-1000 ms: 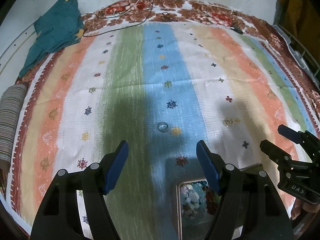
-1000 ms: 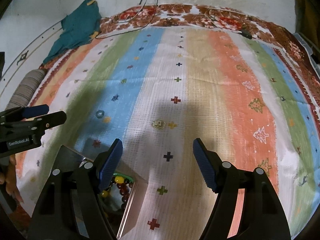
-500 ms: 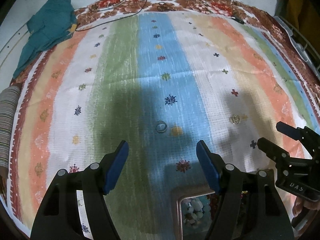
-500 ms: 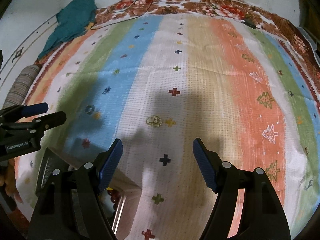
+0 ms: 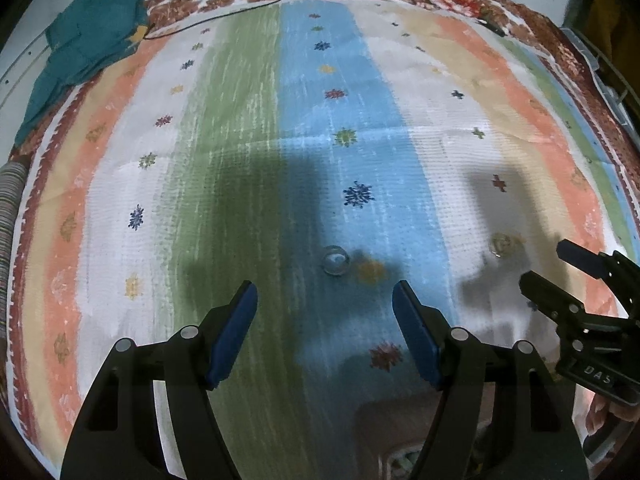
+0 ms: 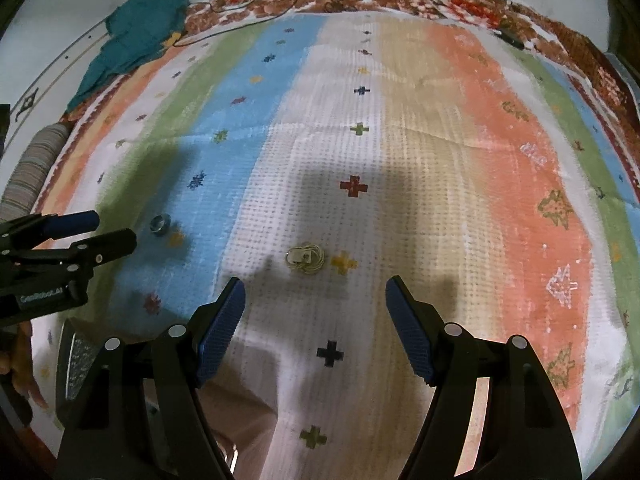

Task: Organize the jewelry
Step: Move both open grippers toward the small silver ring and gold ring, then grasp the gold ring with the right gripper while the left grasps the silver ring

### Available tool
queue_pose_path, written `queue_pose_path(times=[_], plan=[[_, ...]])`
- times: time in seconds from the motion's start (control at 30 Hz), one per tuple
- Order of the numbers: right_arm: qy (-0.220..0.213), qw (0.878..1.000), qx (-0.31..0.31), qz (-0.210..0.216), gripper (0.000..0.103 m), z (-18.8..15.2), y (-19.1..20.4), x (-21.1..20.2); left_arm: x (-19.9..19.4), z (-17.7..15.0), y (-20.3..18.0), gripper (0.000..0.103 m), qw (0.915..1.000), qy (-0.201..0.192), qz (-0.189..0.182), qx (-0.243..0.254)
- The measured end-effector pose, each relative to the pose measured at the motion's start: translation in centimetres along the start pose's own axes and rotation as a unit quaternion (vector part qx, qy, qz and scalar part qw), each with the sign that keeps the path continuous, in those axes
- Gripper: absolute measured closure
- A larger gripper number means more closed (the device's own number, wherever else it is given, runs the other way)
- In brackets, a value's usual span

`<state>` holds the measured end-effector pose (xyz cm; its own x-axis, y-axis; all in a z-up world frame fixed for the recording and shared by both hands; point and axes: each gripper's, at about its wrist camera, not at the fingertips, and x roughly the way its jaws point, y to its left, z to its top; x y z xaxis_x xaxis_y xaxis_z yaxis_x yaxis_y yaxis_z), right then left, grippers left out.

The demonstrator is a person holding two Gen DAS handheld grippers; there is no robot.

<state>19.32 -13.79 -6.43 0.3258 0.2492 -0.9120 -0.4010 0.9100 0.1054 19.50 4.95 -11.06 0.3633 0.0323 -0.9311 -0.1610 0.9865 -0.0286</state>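
Observation:
A small silver ring (image 5: 335,260) lies on the blue stripe of the striped cloth, just ahead of my open, empty left gripper (image 5: 325,304); it also shows in the right wrist view (image 6: 160,224). A coiled thin chain with a clasp (image 6: 305,259) lies on the white stripe just ahead of my open, empty right gripper (image 6: 315,300); in the left wrist view the chain (image 5: 501,245) sits at the right. The jewelry box (image 5: 404,440) is mostly hidden under the left gripper.
The striped cloth (image 6: 440,160) covers the surface. A teal cloth (image 5: 84,48) and thin cables (image 5: 224,12) lie at the far left edge. A striped roll (image 6: 28,164) sits at the left. The box lid (image 6: 80,364) shows at lower left.
Both grippers have moved forward over the cloth, so the ring and the chain now sit closer to the fingertips. The jewelry box has slid almost out of both views.

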Motion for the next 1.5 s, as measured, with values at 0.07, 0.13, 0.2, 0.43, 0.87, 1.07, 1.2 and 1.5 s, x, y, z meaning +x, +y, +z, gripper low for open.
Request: queue_pose_path(times=[0.07,0.13,0.2,0.43,0.87,1.07,1.2,1.5], plan=[[0.003,1.000,0.001,0.003,0.030,0.1,0.0,0.4,0.5,0.2,0.1,0.033,1.0000,0.004,0.000,0.002],[0.005,1.000,-0.002,-0.003,0.030,0.3,0.0,0.8,1.0,0.5,0.0,0.034,1.0000,0.007,-0.001,0.005],[0.008,1.000,0.001,-0.004,0.030,0.6,-0.2,1.1,1.4,0.8,-0.2,0.034,0.9999,0.008,-0.004,0.008],[0.018,1.000,-0.001,-0.003,0.030,1.2,-0.1,2.1,2.1,1.5,-0.9,0.035,0.9996,0.011,-0.003,0.027],[0.033,0.999,-0.018,-0.018,0.046,1.9,0.3,3.7,4.2,1.7,-0.7,0.060,0.9990,0.027,0.004,0.035],[0.034,0.999,-0.028,-0.021,0.075,1.9,0.2,3.7,4.5,1.9,-0.7,0.076,0.9991,0.022,0.002,0.036],[0.033,0.999,-0.025,-0.017,0.081,2.0,-0.1,3.7,4.5,1.9,-0.2,0.085,0.9992,0.019,0.003,0.035],[0.024,0.999,-0.017,-0.018,0.081,1.7,-0.5,3.2,3.9,2.0,-0.3,0.085,0.9991,0.013,0.006,0.039]])
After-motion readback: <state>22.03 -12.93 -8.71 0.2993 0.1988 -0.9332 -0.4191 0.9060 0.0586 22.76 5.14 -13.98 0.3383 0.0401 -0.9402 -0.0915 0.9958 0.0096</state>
